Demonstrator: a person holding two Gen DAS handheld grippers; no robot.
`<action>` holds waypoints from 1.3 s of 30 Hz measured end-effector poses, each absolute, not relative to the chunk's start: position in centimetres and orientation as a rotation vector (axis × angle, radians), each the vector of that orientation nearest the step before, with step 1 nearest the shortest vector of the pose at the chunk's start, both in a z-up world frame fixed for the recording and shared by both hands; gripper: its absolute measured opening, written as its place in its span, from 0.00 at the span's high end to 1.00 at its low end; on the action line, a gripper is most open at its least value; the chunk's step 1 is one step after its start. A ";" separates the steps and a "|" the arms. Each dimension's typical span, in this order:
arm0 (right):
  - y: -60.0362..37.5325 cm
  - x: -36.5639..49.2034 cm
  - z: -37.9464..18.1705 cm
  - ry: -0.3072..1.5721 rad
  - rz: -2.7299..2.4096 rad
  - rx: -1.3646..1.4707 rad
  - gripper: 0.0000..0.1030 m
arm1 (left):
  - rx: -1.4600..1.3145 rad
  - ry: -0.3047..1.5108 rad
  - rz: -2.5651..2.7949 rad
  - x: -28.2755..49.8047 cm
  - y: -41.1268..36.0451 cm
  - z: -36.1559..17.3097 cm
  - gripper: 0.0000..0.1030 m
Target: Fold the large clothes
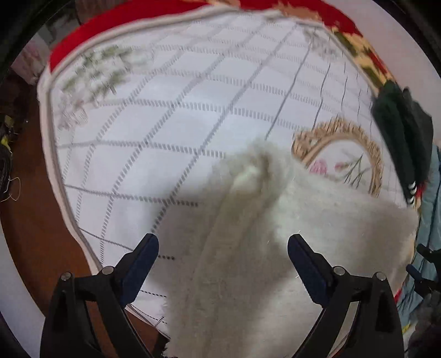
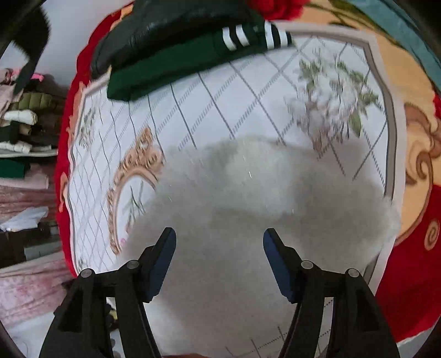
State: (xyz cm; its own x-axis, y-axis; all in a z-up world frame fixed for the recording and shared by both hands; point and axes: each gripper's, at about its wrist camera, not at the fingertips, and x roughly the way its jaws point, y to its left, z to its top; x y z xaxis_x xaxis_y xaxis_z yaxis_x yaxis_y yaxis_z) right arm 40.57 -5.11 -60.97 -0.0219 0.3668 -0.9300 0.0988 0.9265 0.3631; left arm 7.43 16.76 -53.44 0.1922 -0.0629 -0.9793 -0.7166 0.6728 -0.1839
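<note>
A fluffy white garment (image 1: 256, 242) lies on a white sheet (image 1: 176, 115) with a grey grid pattern. In the left wrist view its folded strip runs from the bottom edge up to a bunched end near the middle. My left gripper (image 1: 223, 245) hangs open above it, and nothing sits between the fingers. In the right wrist view the same white garment (image 2: 261, 209) spreads wide under my right gripper (image 2: 219, 239), which is open above it and apart from the fabric.
Folded dark green clothes with white stripes (image 2: 193, 55) and a black garment (image 2: 171, 24) sit at the sheet's far edge. A red patterned blanket (image 2: 408, 270) surrounds the sheet. Stacked clothes (image 2: 24, 129) fill shelves at the left. Brown floor (image 1: 30, 220) shows beyond the bed edge.
</note>
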 end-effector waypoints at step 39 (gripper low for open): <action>9.3 41.2 -63.4 1.689 0.429 -0.103 0.74 | -0.622 1.199 0.539 6.1 16.8 -49.2 0.03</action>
